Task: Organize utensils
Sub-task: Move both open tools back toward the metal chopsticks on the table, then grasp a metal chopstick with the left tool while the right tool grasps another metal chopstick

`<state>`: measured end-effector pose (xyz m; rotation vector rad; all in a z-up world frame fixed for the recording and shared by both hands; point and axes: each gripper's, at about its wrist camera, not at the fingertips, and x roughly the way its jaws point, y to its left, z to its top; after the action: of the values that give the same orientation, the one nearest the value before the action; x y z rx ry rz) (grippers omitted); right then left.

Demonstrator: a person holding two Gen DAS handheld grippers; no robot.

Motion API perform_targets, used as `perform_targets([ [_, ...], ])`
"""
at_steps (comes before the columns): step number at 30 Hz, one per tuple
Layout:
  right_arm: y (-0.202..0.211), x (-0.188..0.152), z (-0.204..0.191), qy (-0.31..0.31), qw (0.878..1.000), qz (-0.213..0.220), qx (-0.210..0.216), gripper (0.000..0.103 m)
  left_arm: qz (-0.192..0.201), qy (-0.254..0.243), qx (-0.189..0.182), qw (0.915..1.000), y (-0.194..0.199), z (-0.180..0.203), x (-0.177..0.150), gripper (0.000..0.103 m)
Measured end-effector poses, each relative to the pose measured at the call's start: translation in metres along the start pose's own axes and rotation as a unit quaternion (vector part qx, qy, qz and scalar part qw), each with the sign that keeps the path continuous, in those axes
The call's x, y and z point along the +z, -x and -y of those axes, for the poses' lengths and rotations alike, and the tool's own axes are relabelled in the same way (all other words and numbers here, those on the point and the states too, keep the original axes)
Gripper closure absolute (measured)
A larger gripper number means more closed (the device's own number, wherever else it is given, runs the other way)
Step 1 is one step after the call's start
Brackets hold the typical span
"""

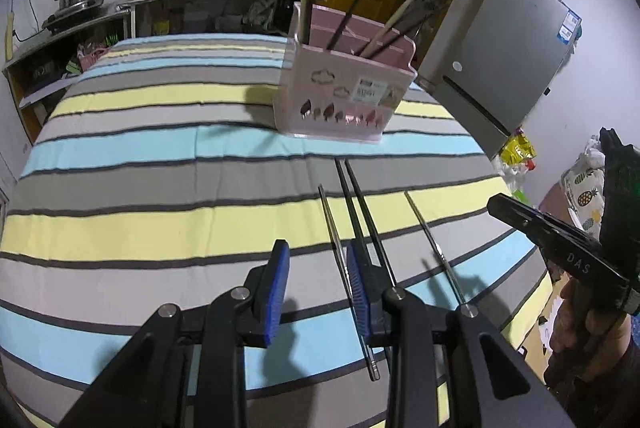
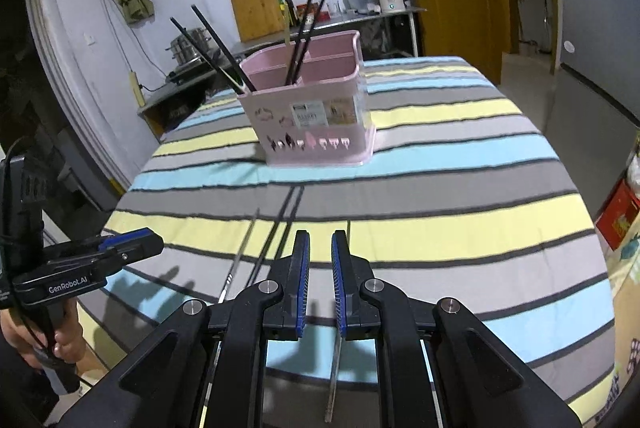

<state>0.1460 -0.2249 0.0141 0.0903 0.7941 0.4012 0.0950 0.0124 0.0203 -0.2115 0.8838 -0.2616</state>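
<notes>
Table with striped cloth (image 1: 140, 188): a soft, creased surface on which all items are carried; a thin utensil may be pressed into the fabric rather than lifted, and cloth may be pinched along with it. Pink utensil holder (image 1: 344, 88): set upright toward the far side of the table, divided into compartments, already stocked with dark and pale chopsticks leaning at angles; it appears light and may be tipped or pushed if a stick is driven against its wall or against the leaning contents. Left gripper (image 1: 318, 292): held above the cloth, jaws parted, nothing between the pads; its right pad is seen directly over the loose sticks, so two could be caught at once. Right gripper (image 2: 320, 276): jaws set to a narrow gap, nothing seen clamped; a metal chopstick (image 2: 334, 368) is seen lying on the cloth below and in line with the gap, and such a smooth rod may slip or swing if taken near one end. Black chopstick pair (image 1: 360, 212): laid side by side, touching, between the holder and the grippers. Further metal chopstick (image 1: 334, 228): just beside the pair, easily rolled away by a glancing pad.
</notes>
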Motion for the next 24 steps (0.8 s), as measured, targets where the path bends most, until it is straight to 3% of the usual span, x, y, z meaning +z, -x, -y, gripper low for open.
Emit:
perform_targets([
  [24,-0.075,0.002,0.013,-0.001,0.997,-0.072,-0.016,0.092,-0.062,0.011,-0.002,0.998,-0.084,0.001,0.024,0.072],
])
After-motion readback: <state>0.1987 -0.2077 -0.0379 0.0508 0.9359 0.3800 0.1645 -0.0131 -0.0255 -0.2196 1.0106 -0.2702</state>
